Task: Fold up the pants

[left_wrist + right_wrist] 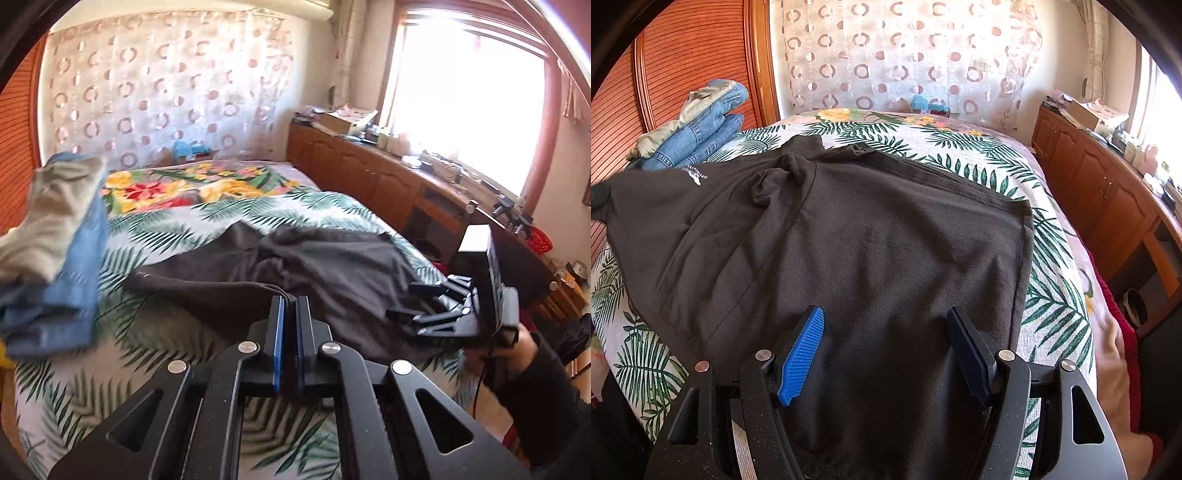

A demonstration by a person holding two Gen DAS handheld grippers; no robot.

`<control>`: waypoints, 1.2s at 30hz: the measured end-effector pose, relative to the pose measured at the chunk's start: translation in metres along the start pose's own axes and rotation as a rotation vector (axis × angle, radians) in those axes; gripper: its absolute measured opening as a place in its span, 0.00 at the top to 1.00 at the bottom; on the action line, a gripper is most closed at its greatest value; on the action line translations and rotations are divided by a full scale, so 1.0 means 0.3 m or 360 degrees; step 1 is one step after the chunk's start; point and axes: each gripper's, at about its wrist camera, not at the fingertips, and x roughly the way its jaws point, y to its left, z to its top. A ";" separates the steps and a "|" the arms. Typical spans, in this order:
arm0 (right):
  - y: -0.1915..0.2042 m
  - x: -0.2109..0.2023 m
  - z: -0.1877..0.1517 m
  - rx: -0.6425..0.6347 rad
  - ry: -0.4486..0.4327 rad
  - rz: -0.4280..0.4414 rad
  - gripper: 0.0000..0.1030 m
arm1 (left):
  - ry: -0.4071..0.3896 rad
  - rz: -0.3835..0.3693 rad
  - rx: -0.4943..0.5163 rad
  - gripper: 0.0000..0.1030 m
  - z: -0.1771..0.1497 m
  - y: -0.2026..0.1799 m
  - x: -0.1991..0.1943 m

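Observation:
Dark grey-brown pants (871, 236) lie spread on the leaf-print bedspread (1052, 306), with a small white logo near their left end. In the left wrist view the pants (332, 266) lie rumpled across the middle of the bed. My left gripper (290, 301) is shut on a fold of the pants' edge and holds it just above the bed. My right gripper (886, 328) is open wide and empty, hovering low over the near part of the pants. It shows in the left wrist view (402, 299), held by a hand at the right edge of the bed.
A pile of folded blue jeans and a pale garment (698, 122) sits at the bed's far left, blurred in the left wrist view (55, 240). A wooden cabinet (1100, 192) with clutter runs along the right wall under a bright window. A red blanket (1123, 317) hangs off the bed's right side.

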 end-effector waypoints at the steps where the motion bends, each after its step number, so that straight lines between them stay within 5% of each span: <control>1: 0.000 0.000 0.000 0.0000 0.0000 0.0001 0.31 | 0.0001 -0.0009 0.0009 0.94 0.011 -0.009 0.009; 11: -0.004 -0.002 0.003 0.0014 -0.0008 -0.0011 0.31 | 0.0051 -0.0104 0.0059 0.94 0.087 -0.093 0.121; 22: -0.004 -0.005 0.000 0.0029 -0.0023 -0.0011 0.31 | 0.0162 -0.0060 0.0098 0.93 0.041 -0.123 0.206; 31: 0.000 0.002 -0.003 0.0024 -0.0019 -0.0019 0.31 | 0.0125 -0.0006 0.0031 0.26 0.010 -0.062 0.142; 36: 0.000 0.004 -0.003 0.0025 -0.0018 -0.0021 0.31 | 0.0102 0.0016 -0.0013 0.21 -0.015 -0.011 0.113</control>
